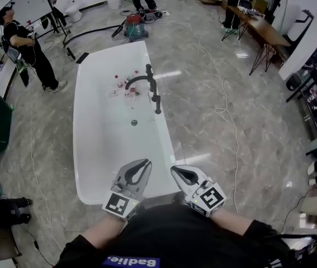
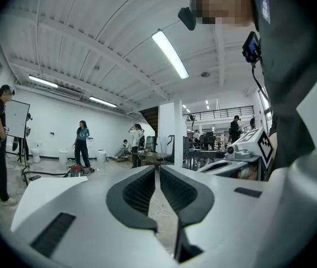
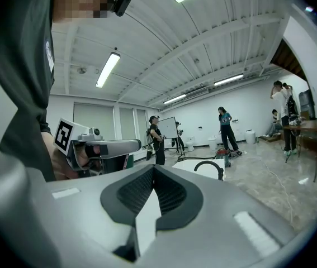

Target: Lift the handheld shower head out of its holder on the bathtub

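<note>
The left tongs [image 1: 141,163] are closed, with the ribbed pads meeting at the tips and nothing between them. The right tongs [image 1: 176,170] are closed and empty too. The person holds both close to the body, side by side and roughly level, just above the near end of the white bathtub [image 1: 77,127].

The task's thing is well ahead of them. A black tap set [image 1: 140,80] stands on the tub's right rim about halfway along. The handheld shower head [image 1: 157,101] is probably its nearer upright stick, in its holder, though it is too small to be sure. From the right gripper view only the arched spout [image 3: 208,167] shows past the pads. A few small bottles [image 1: 122,85] lie in the tub beside the spout, and a pale cable [image 1: 225,108] runs along the marble floor to the right of the tub.

The step in hand looks like the approach, since no grip has begun. To do it well, the person should:

- Walk up the tub's right side, stepping clear of the cable.
- Open one pair of tongs before arriving, not at the last instant.
- Bring the open tongs level onto the stick's shaft from the side, clear of the spout.
- Clamp firmly and draw straight up along the holder's line — a sideways tug would likely bind it or drag the hose.
</note>
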A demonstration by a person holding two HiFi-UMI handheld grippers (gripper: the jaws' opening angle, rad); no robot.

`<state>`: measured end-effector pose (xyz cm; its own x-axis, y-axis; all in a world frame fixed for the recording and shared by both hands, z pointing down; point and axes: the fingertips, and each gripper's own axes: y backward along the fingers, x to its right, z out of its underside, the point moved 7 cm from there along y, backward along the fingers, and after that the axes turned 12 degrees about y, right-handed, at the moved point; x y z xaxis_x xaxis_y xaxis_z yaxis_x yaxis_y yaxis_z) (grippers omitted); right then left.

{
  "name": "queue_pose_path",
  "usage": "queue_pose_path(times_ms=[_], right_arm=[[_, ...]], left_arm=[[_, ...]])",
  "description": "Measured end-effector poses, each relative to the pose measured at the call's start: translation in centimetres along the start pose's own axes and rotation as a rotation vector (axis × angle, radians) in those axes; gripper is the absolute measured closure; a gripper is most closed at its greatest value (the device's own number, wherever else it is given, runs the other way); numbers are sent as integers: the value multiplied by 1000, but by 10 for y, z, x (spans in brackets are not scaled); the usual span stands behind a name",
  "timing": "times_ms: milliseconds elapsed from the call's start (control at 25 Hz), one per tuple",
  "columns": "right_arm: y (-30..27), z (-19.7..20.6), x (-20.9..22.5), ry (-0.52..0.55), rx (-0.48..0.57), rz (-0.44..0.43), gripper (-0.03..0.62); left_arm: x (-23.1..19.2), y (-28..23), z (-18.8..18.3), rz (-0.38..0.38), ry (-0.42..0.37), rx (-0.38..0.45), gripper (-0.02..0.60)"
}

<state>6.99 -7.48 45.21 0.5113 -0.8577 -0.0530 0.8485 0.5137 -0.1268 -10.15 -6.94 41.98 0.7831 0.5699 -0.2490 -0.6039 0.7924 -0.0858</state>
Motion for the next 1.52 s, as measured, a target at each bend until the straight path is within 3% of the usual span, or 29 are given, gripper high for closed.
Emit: queue_pose_path(times_ms=[200,1160,1520], right_arm=[[3,10,13,-22,-5,11,592],[30,39,52,-68,-53,146,592],[38,63,63,-111,-106,199,592]], left_arm=[[-12,-26,2,-5,-13,-16,526],[-112,-152,12,-63,-68,-65,423],[-155,-209,54,-78,-57,-158,407]])
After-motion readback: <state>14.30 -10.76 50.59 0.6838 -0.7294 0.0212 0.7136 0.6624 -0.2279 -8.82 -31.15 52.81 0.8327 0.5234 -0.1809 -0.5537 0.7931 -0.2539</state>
